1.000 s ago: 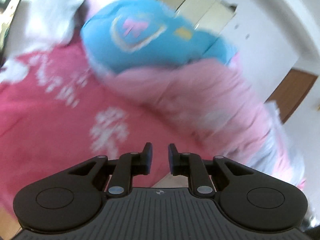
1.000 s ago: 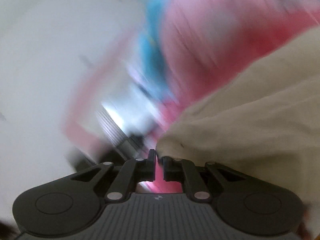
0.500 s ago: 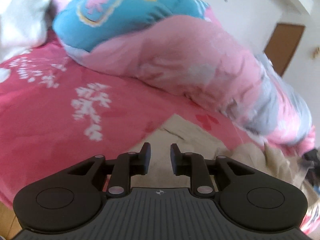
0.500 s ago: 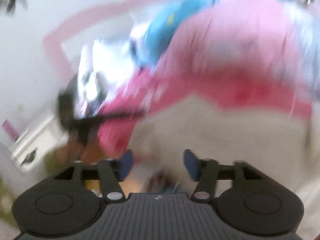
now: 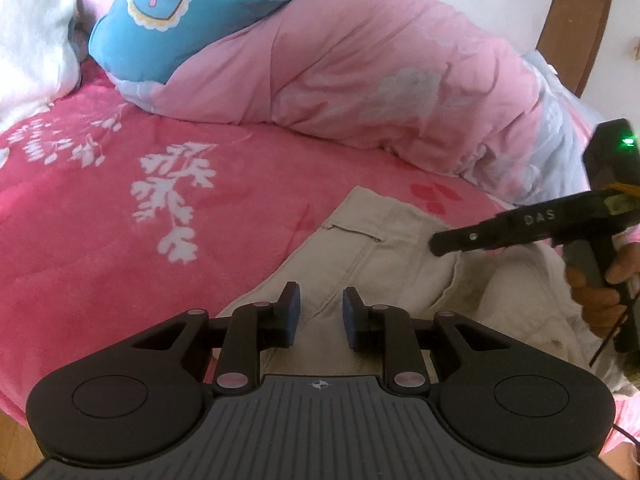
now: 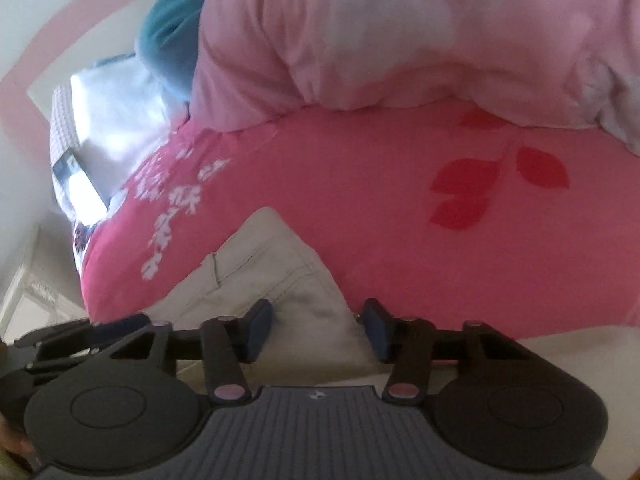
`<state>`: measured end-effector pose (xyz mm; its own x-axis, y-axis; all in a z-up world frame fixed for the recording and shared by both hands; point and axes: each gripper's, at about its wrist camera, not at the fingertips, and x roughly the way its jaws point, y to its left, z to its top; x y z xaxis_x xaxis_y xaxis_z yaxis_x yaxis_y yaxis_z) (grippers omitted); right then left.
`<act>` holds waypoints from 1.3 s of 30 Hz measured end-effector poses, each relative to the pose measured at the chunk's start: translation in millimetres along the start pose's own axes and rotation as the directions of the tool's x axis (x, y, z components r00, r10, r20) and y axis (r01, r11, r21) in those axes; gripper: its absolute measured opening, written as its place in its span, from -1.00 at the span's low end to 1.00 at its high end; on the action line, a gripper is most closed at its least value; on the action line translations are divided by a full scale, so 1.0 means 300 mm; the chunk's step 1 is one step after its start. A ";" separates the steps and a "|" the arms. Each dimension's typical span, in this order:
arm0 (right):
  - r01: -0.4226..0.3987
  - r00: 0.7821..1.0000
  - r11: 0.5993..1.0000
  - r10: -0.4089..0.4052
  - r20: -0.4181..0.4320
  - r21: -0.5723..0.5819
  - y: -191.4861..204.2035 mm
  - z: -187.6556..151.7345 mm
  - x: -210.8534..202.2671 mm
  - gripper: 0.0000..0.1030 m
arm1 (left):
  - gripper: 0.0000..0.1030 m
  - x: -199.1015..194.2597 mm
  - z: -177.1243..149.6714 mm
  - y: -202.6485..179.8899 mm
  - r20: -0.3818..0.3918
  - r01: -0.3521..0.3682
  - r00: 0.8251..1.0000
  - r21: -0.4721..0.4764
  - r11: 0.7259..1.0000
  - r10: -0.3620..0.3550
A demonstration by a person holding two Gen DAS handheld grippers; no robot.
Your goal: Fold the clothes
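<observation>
We see beige trousers [image 5: 384, 248] on pink bed [image 5: 100, 220], lower centre. Left gripper [image 5: 319, 312] fingers slightly apart, empty. Right gripper [image 6: 318, 326] fingers apart, closing, gripping nothing.

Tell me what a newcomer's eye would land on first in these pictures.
The bright pink bedspread with white leaf prints fills most of both views, and a pale pink quilt is heaped along its far side. A beige garment lies on the near part of the bed, right in front of the left claw. Beside the quilt, at the far left, sits a blue cushion.
</observation>
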<state>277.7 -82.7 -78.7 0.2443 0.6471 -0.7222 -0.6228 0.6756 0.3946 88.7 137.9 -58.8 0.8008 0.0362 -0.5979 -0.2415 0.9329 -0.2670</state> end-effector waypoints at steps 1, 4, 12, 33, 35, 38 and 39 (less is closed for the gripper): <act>0.001 1.000 1.000 0.000 0.010 -0.018 0.011 0.000 -0.015 -0.33 | -0.56 0.000 -0.001 0.003 0.003 0.005 1.000 -0.005 1.000 -0.005; -0.003 0.998 0.999 0.005 0.055 -0.046 0.030 -0.010 -0.071 -0.59 | -0.55 -0.004 -0.002 0.013 0.015 0.023 1.000 -0.026 0.999 -0.023; -0.012 0.979 0.990 0.041 0.201 -0.143 0.192 -0.087 -0.169 -0.69 | -0.38 -0.109 0.030 0.087 0.083 0.230 0.973 -0.211 0.950 -0.217; 0.013 0.955 0.928 0.099 0.280 -0.373 0.660 -0.546 -0.258 -0.74 | -0.29 -0.211 -0.086 0.117 -0.033 0.298 0.936 -0.459 0.837 -0.351; 0.043 0.957 0.926 0.070 0.282 -0.376 0.673 -0.576 -0.257 -0.69 | -0.52 -0.190 -0.095 0.113 -0.072 0.261 0.941 -0.463 0.847 -0.330; 0.059 0.959 0.921 0.055 0.278 -0.384 0.670 -0.593 -0.290 -0.62 | -0.59 -0.184 -0.088 0.097 -0.079 0.245 0.948 -0.435 0.866 -0.307; 0.052 0.955 0.926 0.063 0.289 -0.374 0.651 -0.579 -0.320 -0.61 | -0.63 -0.183 -0.084 0.091 -0.077 0.242 0.951 -0.423 0.873 -0.301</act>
<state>3.6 -74.1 -30.9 0.4086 0.7628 -0.5012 -0.8421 0.5269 0.1155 24.3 152.2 -52.3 0.7917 -0.2738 -0.5461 -0.2491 0.6715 -0.6979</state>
